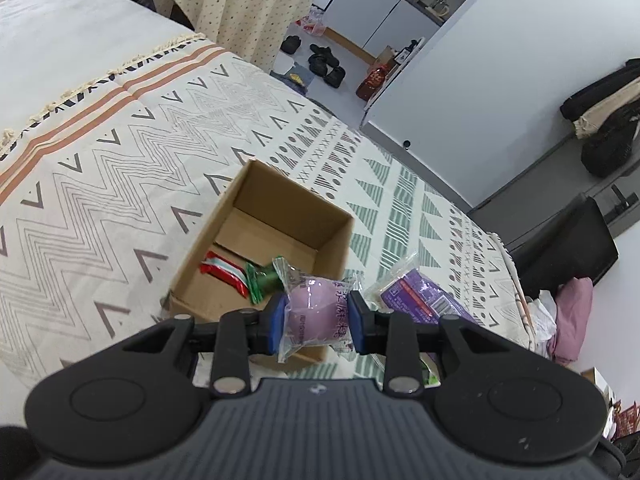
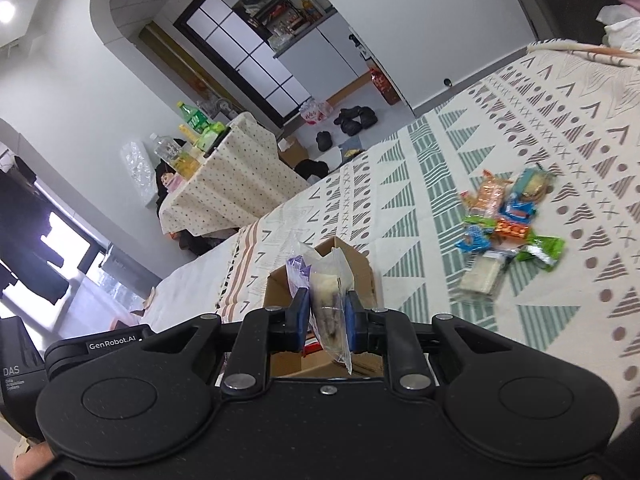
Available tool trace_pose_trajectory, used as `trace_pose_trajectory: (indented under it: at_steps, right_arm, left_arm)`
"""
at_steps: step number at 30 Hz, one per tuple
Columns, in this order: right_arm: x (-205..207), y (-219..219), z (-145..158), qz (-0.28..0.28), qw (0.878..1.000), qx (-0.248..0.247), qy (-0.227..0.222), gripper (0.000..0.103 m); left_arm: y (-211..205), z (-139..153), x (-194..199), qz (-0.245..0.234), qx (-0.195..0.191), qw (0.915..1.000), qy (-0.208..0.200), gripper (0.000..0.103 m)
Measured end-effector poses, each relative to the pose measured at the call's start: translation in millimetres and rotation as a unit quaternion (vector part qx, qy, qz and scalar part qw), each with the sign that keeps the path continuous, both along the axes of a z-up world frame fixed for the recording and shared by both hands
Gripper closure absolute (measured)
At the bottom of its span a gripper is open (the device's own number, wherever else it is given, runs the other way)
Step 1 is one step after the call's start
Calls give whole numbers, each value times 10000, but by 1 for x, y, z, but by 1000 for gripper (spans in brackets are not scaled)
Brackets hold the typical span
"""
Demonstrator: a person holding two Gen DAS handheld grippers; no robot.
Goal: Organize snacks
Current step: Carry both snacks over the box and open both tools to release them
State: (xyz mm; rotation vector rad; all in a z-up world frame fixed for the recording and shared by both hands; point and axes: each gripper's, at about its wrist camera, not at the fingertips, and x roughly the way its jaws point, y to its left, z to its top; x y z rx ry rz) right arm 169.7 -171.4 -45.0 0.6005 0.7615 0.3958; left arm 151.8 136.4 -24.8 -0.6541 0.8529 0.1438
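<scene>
An open cardboard box (image 1: 280, 216) sits on the patterned bed cover; inside lie a red-white snack pack (image 1: 226, 272) and a green one (image 1: 260, 280). My left gripper (image 1: 318, 318) is shut on a pink-purple round snack in clear wrap (image 1: 316, 312), held over the box's near right corner. A purple snack pack (image 1: 420, 296) shows just right of it. My right gripper (image 2: 327, 320) is shut on a clear-wrapped pale snack (image 2: 326, 300), held above the box (image 2: 360, 268). A pile of several colourful snack packs (image 2: 508, 220) lies on the cover to the right.
The bed cover (image 1: 120, 168) stretches left and far. A draped table with bottles (image 2: 224, 184) stands beyond the bed. Shoes and a red bag (image 1: 372, 80) lie on the floor. Pink cloth (image 1: 572, 320) lies at the bed's right edge.
</scene>
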Motion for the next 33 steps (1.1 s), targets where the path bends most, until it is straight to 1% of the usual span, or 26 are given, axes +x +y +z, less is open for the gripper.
trace_pose_trajectory:
  at_steps: [6,13,22,25,27,29,31,32,33]
  right_arm:
    - [26,31,-8,143,9997,-28,171,85]
    - [52,60,-15,203,9992,-75,348,85]
    - [79,84,-27,152,9984,-112,535,85]
    - [87,91,-31,126,9981,-103,601,85]
    - [92,95,-32,132,9979,-85,624,85]
    - [96,100,-33,162,9979,-48,629,85]
    - [100,103,-34,178,9976,8,664,85]
    - [102,105,-34,196,9977,32,651,85]
    - [103,106,-34,209,9978,47,623,85]
  left_arm:
    - [26,-18,27,18,-89,9998,193,71]
    - [44,-39,52,2,-159,9988,456,71]
    - [50,-53,82,-31,-191,9983,553,71]
    - [52,-53,88,52,-94,9985,531,71]
    - [53,-51,91,72,-10,9991,409,67]
    - [54,-49,93,106,41,9989,446,61]
    - [54,-48,94,150,68,9988,470,47]
    - [55,-48,94,182,99,9987,469,44]
    - [54,-47,93,220,148,9985,476,38]
